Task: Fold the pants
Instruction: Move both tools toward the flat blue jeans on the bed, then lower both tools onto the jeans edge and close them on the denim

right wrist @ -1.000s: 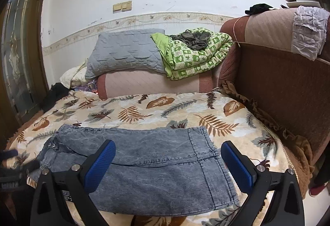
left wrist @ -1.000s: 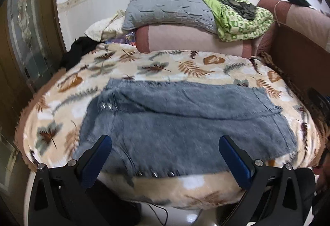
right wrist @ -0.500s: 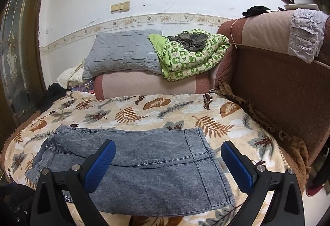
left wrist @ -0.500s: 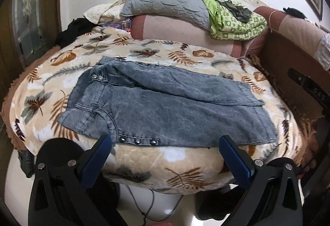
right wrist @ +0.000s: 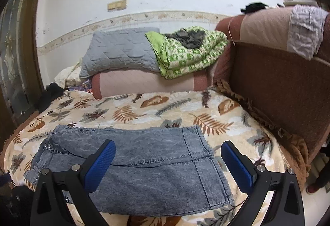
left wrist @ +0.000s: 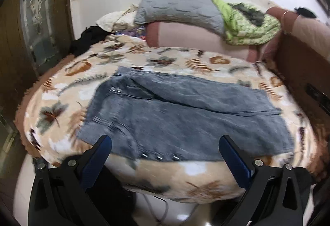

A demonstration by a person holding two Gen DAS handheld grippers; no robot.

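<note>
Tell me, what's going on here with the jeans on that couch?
A person holds a two-finger gripper in each hand to fold the grey denim pants. The pants lie flat on the leaf-print blanket, legs already laid one over the other. The left gripper and the right gripper both hover open near the front edge, gripping nothing. No further fold is under way yet.

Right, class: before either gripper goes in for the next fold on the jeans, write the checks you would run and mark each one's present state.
1. Left gripper open, empty: ok.
2. Right gripper open, empty: ok.
3. Jeans lie flat on the leaf-print blanket: ok.
4. Leg hems roughly aligned: ok.
5. Nothing lying on the jeans: ok.
6. Underside creases: cannot tell.
</note>
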